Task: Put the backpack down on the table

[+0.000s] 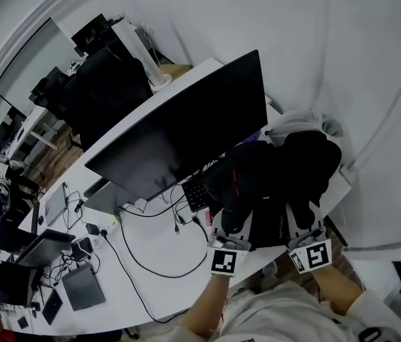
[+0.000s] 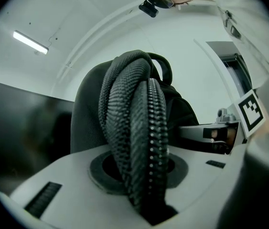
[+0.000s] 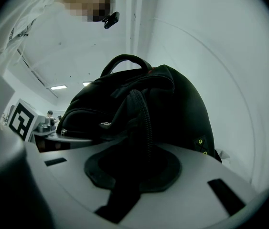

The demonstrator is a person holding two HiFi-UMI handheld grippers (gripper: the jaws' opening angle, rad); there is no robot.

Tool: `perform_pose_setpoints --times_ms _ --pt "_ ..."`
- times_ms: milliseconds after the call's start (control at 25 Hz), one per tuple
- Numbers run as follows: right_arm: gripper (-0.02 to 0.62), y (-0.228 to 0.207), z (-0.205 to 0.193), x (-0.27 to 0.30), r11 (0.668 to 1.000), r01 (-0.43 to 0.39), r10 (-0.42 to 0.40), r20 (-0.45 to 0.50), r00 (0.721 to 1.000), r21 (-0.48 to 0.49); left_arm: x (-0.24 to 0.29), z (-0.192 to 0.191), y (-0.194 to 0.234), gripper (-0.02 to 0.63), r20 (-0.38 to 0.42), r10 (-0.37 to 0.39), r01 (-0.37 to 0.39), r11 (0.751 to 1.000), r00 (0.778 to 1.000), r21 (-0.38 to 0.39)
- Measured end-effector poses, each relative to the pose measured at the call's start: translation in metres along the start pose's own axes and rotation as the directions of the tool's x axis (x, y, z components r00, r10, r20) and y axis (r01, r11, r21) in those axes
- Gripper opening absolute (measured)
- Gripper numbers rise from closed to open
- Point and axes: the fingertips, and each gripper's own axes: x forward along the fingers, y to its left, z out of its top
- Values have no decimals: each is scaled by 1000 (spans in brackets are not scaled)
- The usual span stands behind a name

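Note:
A black backpack (image 1: pixel 278 177) rests on the right end of the white table (image 1: pixel 154 276), behind the front edge. My left gripper (image 1: pixel 228 239) is at its near left side, and a thick ribbed shoulder strap (image 2: pixel 134 128) runs between its jaws (image 2: pixel 141 185). At the bag's near right side, my right gripper (image 1: pixel 307 235) has a thinner black strap (image 3: pixel 141 123) lying between its jaws (image 3: pixel 134 171), leading up to the backpack (image 3: pixel 172 104). Neither view shows whether the pads press on the straps.
A large dark monitor (image 1: pixel 186 127) stands just left of the bag, with a keyboard (image 1: pixel 194 191) and black cables (image 1: pixel 139 258) under it. Laptops and small devices (image 1: pixel 58 255) lie at the table's left end. A grey-white object (image 1: pixel 296 123) lies behind the backpack by the wall.

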Motion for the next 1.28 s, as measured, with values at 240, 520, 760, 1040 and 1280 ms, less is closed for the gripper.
perform_pose_setpoints --times_ms 240,520,760,1040,1280 --pt "54 12 0 -17 999 23 -23 -14 1000 -26 -15 -2 -8 97 -3 -66 66 998 998 7" --pt "74 27 -1 -42 999 44 -45 -41 998 -16 -40 -5 -21 112 -23 -118 118 993 993 20" --pt "91 37 -3 -58 997 67 -69 -68 995 -30 -59 -10 -29 133 -52 -156 159 985 986 61" --pt "98 48 -4 -77 996 80 -83 -87 993 -43 -81 -16 -37 164 -89 -202 207 977 975 58" --pt "107 54 -6 -96 993 94 -101 -95 990 -70 -104 -18 -42 190 -108 -223 232 970 969 78"
